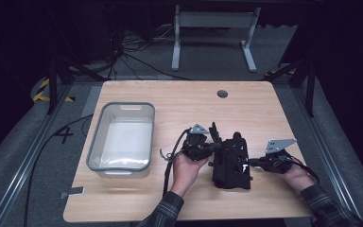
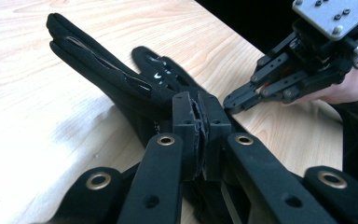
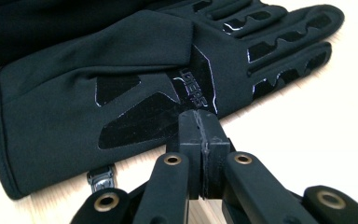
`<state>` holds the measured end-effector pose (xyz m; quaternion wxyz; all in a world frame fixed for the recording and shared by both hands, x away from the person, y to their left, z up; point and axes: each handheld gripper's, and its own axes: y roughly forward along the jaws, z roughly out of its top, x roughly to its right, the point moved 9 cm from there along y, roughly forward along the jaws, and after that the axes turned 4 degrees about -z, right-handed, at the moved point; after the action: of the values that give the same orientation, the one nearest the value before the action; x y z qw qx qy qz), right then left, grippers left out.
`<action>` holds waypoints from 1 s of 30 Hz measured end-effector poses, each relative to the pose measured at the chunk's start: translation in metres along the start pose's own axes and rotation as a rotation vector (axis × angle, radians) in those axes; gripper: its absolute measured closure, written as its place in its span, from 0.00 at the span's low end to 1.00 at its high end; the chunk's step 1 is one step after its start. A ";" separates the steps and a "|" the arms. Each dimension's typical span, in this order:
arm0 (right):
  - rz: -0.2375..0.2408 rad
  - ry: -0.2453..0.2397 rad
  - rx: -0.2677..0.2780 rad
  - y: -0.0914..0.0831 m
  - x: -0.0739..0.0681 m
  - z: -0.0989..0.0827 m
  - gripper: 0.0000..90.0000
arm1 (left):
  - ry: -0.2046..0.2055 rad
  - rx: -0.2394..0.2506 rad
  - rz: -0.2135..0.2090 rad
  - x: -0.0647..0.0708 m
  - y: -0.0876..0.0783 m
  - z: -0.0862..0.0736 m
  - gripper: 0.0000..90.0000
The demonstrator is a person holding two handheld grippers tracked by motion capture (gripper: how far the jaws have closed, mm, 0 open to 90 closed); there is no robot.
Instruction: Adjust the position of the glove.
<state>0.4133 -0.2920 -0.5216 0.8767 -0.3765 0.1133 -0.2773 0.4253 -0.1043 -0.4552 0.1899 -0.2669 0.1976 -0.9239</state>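
Dark floor, cables and a grey frame's legs are seen beyond a pale wooden worktop (image 1: 170,97) in the high view. Black gloves (image 1: 231,163) are laid near the worktop's front edge, right of its middle, with the long axis running from front to back and the fingers pointed at the far edge. A clear plastic bin (image 1: 121,138) is set near the left edge, long axis likewise front to back; nothing can be made out inside it. The left hand-held gripper (image 1: 213,146) is held at the gloves' left side and the right hand-held gripper (image 1: 252,162) at their right side, each aimed inward.

In the left gripper view, the left hand-held gripper (image 2: 200,122) is seen with its jaws pressed together on a fold of glove (image 2: 121,84) fabric. The glove fingers are stretched away over the wood, one group raised off the surface. The right hand-held gripper (image 2: 235,100) is seen farther off, its tips closed at the glove's edge.

In the right gripper view, the right hand-held gripper (image 3: 204,135) is closed tight, its tips at the edge of the glove (image 3: 121,79); whether fabric is pinched cannot be told. Matte black cloth, glossy grip patches, lettering and a small clip at the cuff are shown.
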 end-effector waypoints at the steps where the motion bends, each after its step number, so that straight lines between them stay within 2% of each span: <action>1: 0.006 0.000 0.003 0.001 -0.001 0.001 1.00 | 0.006 -0.004 0.003 0.000 0.001 0.001 0.97; 9: 0.022 -0.026 0.003 0.009 -0.004 0.009 1.00 | 0.031 -0.025 -0.021 0.010 0.017 0.007 0.97; 17: 0.035 -0.045 0.016 0.017 -0.006 0.016 1.00 | 0.051 -0.054 -0.033 0.014 0.033 0.008 0.97; 30: 0.036 -0.048 0.026 0.017 -0.006 0.018 1.00 | 0.047 -0.106 -0.050 0.013 0.068 0.002 0.96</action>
<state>0.4228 -0.2685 -0.5216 0.8887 -0.3697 0.0954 -0.2538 0.4330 -0.1687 -0.4799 0.1479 -0.2599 0.2441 -0.9225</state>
